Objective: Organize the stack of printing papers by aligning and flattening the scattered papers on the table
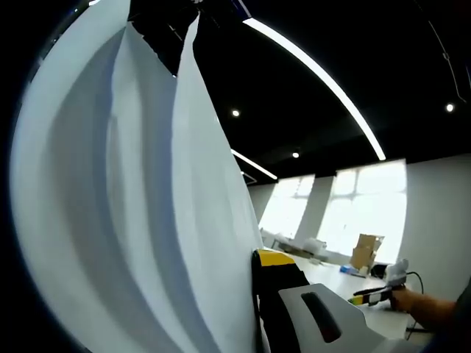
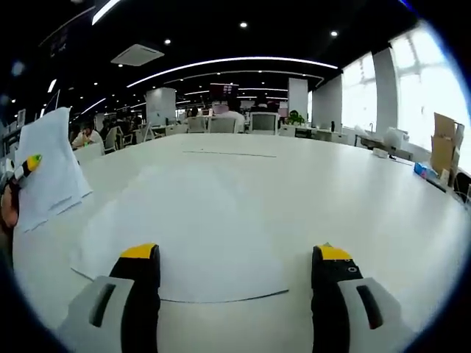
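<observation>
My right gripper [image 2: 234,283] hangs wide open, empty, over a sheet [image 2: 191,228] on the table [image 2: 353,198] — my left gripper [image 1: 259,294] pinches lifted papers [image 1: 132,220], probably to square them.

right gripper [image 2: 239,283]: black jaws; yellow tips; grey housings | left gripper [image 1: 294,294]: same
</observation>
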Demonstrator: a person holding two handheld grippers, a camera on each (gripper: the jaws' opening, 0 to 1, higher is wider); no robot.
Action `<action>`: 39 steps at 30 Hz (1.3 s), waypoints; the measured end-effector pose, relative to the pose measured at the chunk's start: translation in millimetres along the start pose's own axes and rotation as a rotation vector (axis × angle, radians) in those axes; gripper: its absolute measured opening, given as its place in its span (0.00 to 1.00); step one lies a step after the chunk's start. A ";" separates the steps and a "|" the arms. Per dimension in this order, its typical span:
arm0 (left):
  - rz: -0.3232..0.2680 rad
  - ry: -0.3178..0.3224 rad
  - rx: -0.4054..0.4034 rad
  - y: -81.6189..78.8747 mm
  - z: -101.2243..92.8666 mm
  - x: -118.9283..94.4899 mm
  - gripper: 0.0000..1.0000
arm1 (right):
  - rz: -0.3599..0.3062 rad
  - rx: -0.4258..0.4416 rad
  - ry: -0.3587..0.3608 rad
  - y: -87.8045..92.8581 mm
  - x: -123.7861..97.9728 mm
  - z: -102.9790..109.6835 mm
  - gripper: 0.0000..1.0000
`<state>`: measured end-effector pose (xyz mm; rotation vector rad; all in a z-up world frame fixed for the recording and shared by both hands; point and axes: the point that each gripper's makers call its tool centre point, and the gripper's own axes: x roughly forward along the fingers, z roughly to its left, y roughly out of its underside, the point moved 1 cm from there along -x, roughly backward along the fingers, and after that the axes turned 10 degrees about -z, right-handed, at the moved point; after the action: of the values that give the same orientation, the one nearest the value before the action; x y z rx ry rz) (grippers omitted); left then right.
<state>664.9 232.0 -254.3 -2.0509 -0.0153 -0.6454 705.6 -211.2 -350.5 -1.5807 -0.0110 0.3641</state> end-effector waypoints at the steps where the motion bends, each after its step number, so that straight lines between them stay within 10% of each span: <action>1: 0.000 0.000 0.000 0.0 0.0 0.0 0.07 | 0.000 0.000 0.001 0.1 -0.5 0.3 0.80; 39: 0.000 0.000 0.001 -0.3 -1.5 -0.1 0.07 | -0.009 -0.011 -0.048 -2.8 18.5 -4.1 0.57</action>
<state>664.1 231.0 -253.4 -2.0504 -0.0159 -0.6456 724.8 -210.8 -351.9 -1.5820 -0.0569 0.3950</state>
